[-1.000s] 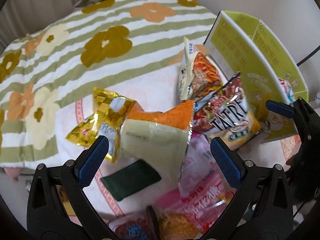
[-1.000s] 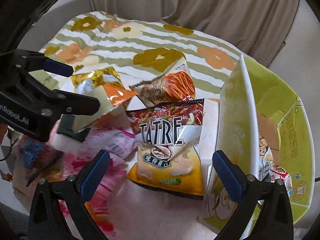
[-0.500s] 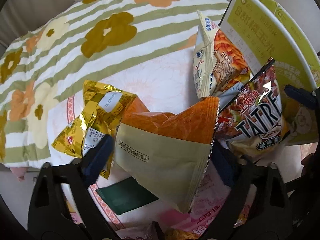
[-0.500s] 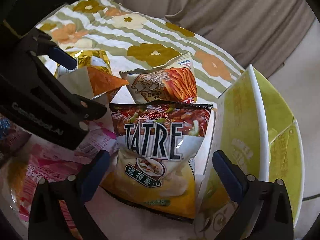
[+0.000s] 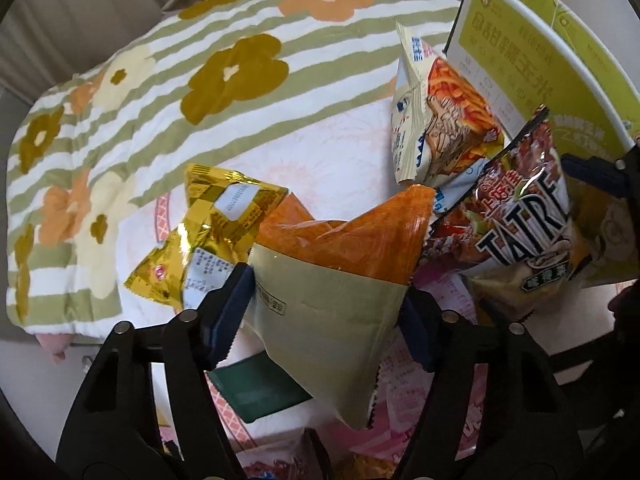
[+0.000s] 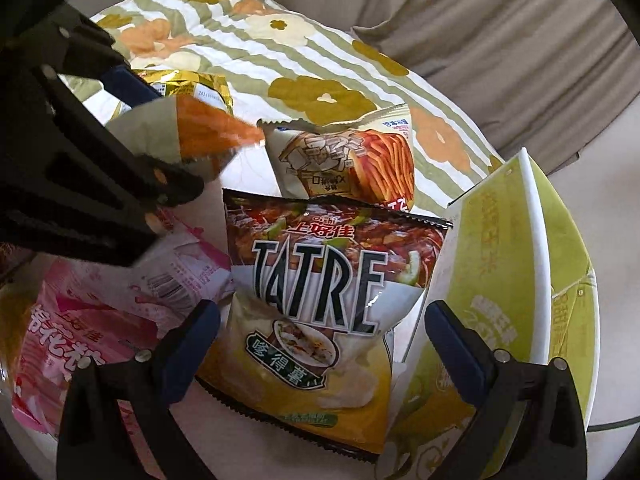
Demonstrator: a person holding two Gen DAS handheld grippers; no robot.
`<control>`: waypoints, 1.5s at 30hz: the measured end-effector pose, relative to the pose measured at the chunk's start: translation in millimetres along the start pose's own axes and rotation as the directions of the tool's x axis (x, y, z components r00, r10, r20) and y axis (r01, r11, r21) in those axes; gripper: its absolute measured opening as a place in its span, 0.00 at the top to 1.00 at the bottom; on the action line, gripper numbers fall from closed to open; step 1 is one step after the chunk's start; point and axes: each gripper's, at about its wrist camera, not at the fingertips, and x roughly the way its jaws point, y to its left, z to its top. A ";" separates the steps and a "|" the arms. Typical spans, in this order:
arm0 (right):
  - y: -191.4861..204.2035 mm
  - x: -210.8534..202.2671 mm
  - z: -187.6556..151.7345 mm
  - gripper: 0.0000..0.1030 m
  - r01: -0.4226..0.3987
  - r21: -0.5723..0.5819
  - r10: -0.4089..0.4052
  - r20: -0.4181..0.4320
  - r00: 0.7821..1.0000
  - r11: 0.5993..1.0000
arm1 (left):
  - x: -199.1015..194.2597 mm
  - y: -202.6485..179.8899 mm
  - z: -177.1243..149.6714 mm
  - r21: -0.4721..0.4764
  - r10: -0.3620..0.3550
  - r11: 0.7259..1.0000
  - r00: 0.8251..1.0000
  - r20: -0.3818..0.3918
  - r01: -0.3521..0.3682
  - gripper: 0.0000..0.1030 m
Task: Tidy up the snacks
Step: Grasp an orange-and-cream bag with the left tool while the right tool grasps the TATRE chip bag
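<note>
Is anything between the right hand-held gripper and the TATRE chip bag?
Nothing visible. The right hand-held gripper is open, one finger on each side of the TATRE chip bag; the green box stands just beside its outer finger.

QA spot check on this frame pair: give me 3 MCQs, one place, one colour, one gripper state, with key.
1. The TATRE bag lies:
A. inside the green box
B. beside the box, between the right gripper fingers
C. under the gold pack

2. Upper part of the bag in the left gripper:
A. orange
B. blue
C. black

3. Left gripper:
A. wide open, empty
B. pads against the orange-and-beige bag, jaws just closing
C. shut on the gold pack

Key: B, box wall stands right of it; A, orange band shows; B, both pads meet the bag's edges.
</note>
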 end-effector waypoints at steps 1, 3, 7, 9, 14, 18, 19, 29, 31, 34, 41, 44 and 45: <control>0.5 1.2 1.3 0.01 -0.004 -0.002 0.004 -0.002 1.000 1.000 | -3.0 0.9 -0.6 -0.003 0.001 1.000 1.000 0.003 -0.001 0.40; 1.1 5.2 4.2 0.01 -0.008 -0.005 0.008 -0.006 1.000 1.000 | -9.1 3.9 -1.4 -0.018 -0.005 1.000 1.000 0.011 0.005 0.42; 0.6 18.2 7.9 0.04 -0.022 -0.005 0.022 -0.029 0.999 1.000 | -16.2 10.9 -5.1 -0.055 -0.021 0.998 0.999 0.026 0.022 0.45; -1.3 22.6 7.3 0.06 -0.042 0.008 0.043 -0.040 0.998 0.999 | -17.9 13.6 -8.4 -0.071 -0.030 0.997 0.999 0.031 0.032 0.46; -6.4 23.3 6.8 0.16 -0.075 0.029 0.076 -0.047 0.996 0.997 | -26.9 22.1 -13.6 -0.102 -0.052 0.993 0.997 0.059 0.057 0.49; -12.4 20.1 8.0 0.31 -0.105 0.060 0.107 -0.043 0.993 0.993 | -34.7 28.2 -18.2 -0.117 -0.062 0.991 0.995 0.079 0.071 0.52; -12.6 16.9 8.4 0.34 -0.101 0.062 0.103 -0.038 0.994 0.993 | -36.8 29.6 -19.4 -0.119 -0.064 0.990 0.994 0.083 0.073 0.53; -19.4 -33.3 3.4 0.37 -0.064 0.131 0.061 0.031 0.998 0.989 | -83.4 37.6 -34.2 -0.141 -0.095 0.983 0.981 0.168 0.120 0.55; -20.9 -47.4 1.7 0.37 -0.053 0.147 0.046 0.049 0.998 0.988 | -94.9 38.4 -36.0 -0.140 -0.103 0.981 0.976 0.193 0.131 0.55; -28.8 -67.3 -0.5 0.37 -0.055 0.190 0.041 0.075 0.996 0.980 | -113.4 38.4 -37.6 -0.131 -0.117 0.980 0.965 0.233 0.151 0.55; -55.0 -114.0 -6.0 0.37 -0.063 0.277 0.024 0.141 0.990 0.959 | -156.6 27.5 -24.8 -0.080 -0.152 0.979 0.936 0.319 0.186 0.55; -76.6 -129.9 -10.4 0.37 -0.076 0.320 0.024 0.165 0.986 0.944 | -171.6 16.2 -13.7 -0.061 -0.157 0.980 0.924 0.348 0.189 0.55; -84.9 -133.5 -13.0 0.37 -0.083 0.334 0.025 0.173 0.985 0.939 | -176.4 10.8 -8.8 -0.053 -0.161 0.980 0.920 0.358 0.192 0.55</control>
